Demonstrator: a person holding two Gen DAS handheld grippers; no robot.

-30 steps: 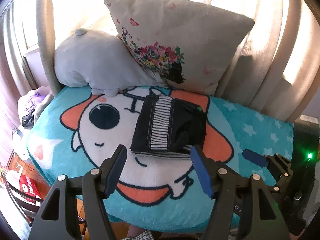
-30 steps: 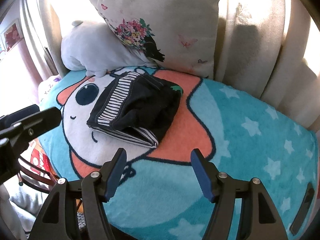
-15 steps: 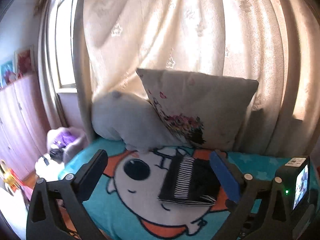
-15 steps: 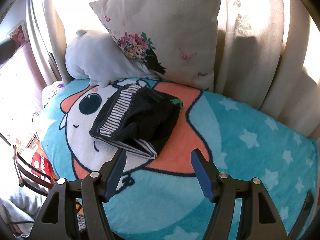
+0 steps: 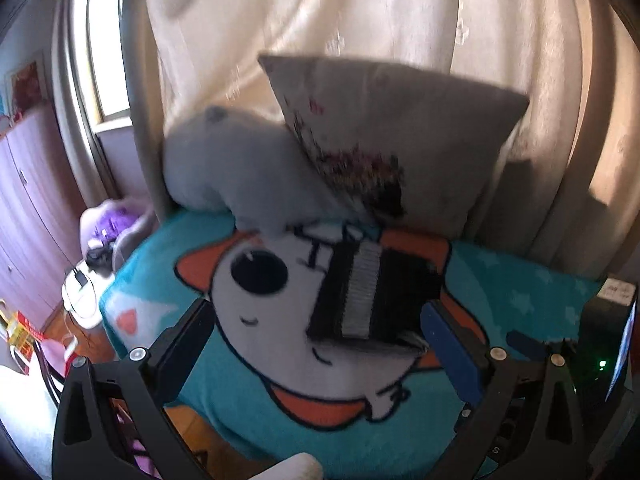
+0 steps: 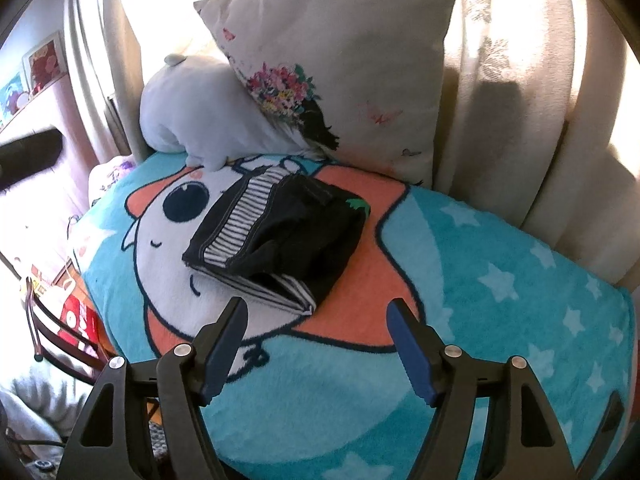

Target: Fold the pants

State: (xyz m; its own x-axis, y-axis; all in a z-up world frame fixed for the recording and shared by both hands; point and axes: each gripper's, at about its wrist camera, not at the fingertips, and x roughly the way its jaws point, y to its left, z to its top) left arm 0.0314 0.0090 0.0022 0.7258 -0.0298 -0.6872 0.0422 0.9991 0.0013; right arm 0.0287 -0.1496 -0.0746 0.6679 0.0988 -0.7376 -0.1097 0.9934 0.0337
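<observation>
The dark pants (image 6: 276,236) with a striped white panel lie folded in a compact bundle on the teal cartoon blanket (image 6: 480,280). They also show, blurred, in the left wrist view (image 5: 376,292). My right gripper (image 6: 318,320) is open and empty, held just in front of the bundle and apart from it. My left gripper (image 5: 316,328) is open wide and empty, in front of the bundle. Part of the left gripper (image 6: 28,152) shows at the far left of the right wrist view.
A floral cream pillow (image 6: 340,64) and a grey plush cushion (image 6: 192,112) lean against the curtain (image 6: 540,80) behind the pants. The blanket's left edge (image 5: 116,320) drops to the floor, where a chair (image 6: 52,332) and clutter stand.
My left gripper tilted up, opened wider, then dipped back toward the bed; its view is blurred. My right gripper drew back slightly. The pants have not moved.
</observation>
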